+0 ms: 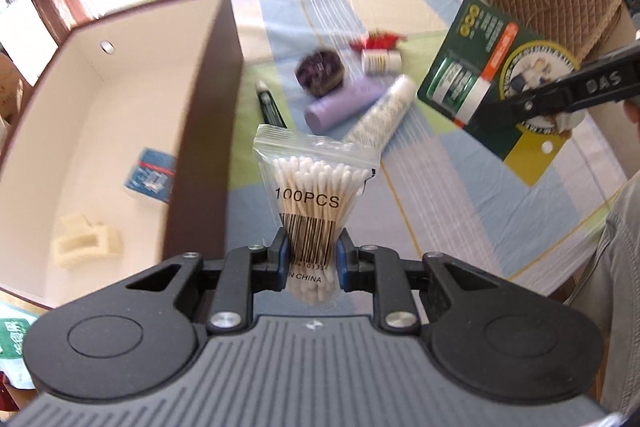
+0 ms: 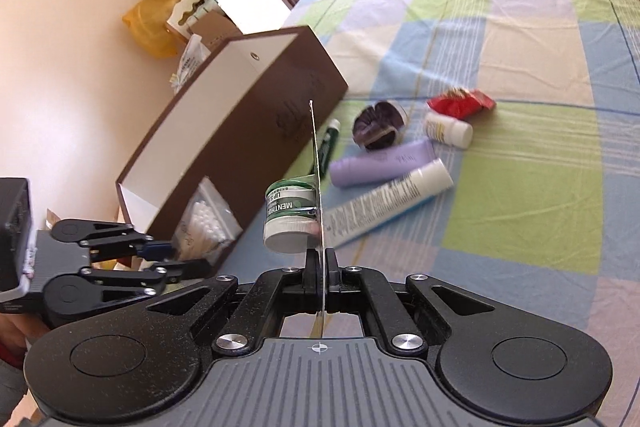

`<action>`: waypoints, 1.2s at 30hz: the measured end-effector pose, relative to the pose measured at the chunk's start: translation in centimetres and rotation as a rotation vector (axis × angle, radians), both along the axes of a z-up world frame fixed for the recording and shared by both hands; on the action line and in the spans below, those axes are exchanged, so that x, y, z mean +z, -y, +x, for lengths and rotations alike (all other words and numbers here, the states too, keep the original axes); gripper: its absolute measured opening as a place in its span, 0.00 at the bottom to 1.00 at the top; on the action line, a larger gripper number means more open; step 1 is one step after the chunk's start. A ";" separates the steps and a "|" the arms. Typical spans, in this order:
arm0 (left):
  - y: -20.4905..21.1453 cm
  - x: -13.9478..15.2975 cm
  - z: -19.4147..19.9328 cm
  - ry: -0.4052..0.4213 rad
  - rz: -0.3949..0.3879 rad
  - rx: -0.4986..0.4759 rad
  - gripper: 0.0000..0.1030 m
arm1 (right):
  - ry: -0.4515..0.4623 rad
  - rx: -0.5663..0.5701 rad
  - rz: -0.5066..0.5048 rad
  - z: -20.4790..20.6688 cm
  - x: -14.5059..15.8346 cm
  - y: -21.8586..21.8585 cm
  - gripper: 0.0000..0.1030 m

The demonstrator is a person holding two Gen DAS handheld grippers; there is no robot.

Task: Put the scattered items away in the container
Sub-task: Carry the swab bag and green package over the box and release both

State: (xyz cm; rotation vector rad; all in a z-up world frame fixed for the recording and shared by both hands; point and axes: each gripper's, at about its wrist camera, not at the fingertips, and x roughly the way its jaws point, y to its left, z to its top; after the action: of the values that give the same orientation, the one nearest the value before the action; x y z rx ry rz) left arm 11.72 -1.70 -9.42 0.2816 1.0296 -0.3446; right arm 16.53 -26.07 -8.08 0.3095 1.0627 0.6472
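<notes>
Beside the box [image 1: 208,131], left tongs [image 1: 310,259] pinching the swab bag [image 1: 312,195] should clear the rim; right tongs [image 2: 316,267] pinch the balm card [image 2: 316,163].

swab bag [image 1: 314,183]: clear glossy plastic | box [image 1: 208,115]: matt brown card, smooth white lining | bedsheet [image 2: 520,107]: checked woven cloth | gripper fingers [image 1: 280,259]: matt black plastic

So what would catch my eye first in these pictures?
Probably the left claw clamped on a bag of cotton swabs, held just beside the brown box. Next, the right claw pinching a green carded lip balm above the checked cloth, where tubes and bottles lie scattered.
</notes>
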 end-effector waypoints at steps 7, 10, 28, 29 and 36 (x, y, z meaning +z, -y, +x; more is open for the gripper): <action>-2.7 4.4 0.0 0.080 -0.020 0.035 0.18 | 0.030 0.015 0.032 1.7 2.1 -2.3 0.03; -4.6 5.4 1.5 0.108 -0.010 0.061 0.18 | 0.050 0.039 0.043 2.7 3.1 -4.0 0.03; -12.4 4.4 8.3 0.124 0.061 0.175 0.18 | 0.114 0.090 0.168 11.8 6.1 -16.4 0.03; -12.7 4.2 8.7 0.123 0.059 0.180 0.18 | 0.114 0.092 0.167 12.4 6.1 -17.1 0.03; -14.8 2.7 11.9 0.096 0.069 0.210 0.18 | 0.113 0.115 0.037 15.6 3.5 -21.8 0.03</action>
State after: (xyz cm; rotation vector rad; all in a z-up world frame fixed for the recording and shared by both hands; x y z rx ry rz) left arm 23.63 13.07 -6.75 0.2475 0.9673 -0.1050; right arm 32.12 -4.28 -4.58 0.2422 0.9665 0.7792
